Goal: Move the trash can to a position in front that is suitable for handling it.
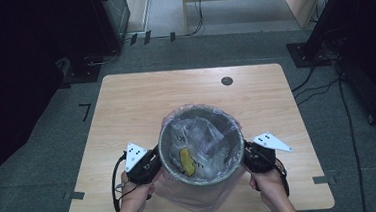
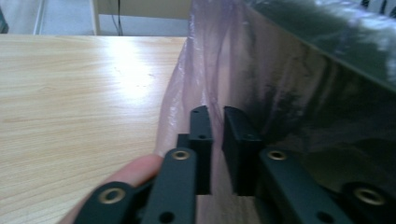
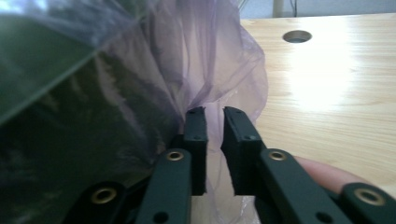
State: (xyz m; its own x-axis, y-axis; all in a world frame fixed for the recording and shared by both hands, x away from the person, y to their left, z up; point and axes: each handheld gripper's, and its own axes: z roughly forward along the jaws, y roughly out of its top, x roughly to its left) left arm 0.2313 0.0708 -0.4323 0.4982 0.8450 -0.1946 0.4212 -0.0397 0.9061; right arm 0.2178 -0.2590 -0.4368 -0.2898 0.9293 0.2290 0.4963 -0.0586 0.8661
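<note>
1. My left gripper [image 2: 216, 116] sits tight against the left flank of the bin [image 1: 201, 145]. Its jaws are nearly together, with a fold of the lilac bag liner [image 2: 187, 93] running between my pads.
2. My right gripper [image 3: 215, 116] mirrors it on the far flank, jaws just as narrow. The film [image 3: 224, 70] billows above my fingertips and drops down between them.
3. I judge both pinches hold plastic only, since the bin's dark wall lies just beside my inner pads.
4. To do this well, I lift both sides together and evenly, so the film doesn't tear at one pinch.
5. The yellow scrap [image 1: 186, 160] lies down inside the bag, between my two grippers, so I keep the mouth level.
6. The table [image 1: 126, 105] beyond my fingertips is bare.
</note>
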